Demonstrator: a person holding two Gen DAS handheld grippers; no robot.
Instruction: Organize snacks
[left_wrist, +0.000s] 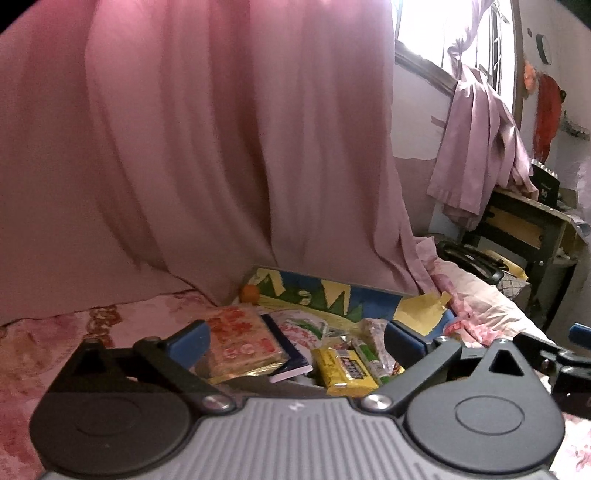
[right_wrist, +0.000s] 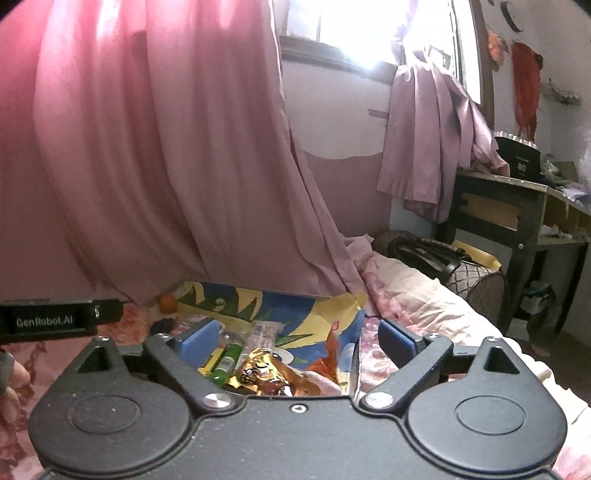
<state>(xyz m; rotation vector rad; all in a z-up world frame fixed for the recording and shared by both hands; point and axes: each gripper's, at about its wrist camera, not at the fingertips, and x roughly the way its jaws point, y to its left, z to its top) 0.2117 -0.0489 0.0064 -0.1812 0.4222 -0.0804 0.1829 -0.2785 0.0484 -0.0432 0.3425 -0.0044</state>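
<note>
Between spread left tool (left_wrist: 295, 343) fingers: snack packets (left_wrist: 295, 354), untouched.

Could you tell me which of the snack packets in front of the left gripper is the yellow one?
The yellow packet, lying right of the orange-red packet and the white-and-green one; it alone is plain yellow with a dark label.

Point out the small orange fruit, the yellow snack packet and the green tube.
orange fruit (left_wrist: 250, 293), left wrist view, its middle
yellow snack packet (left_wrist: 345, 371), left wrist view, printed front
green tube (right_wrist: 227, 360), right wrist view, mid-body
</note>
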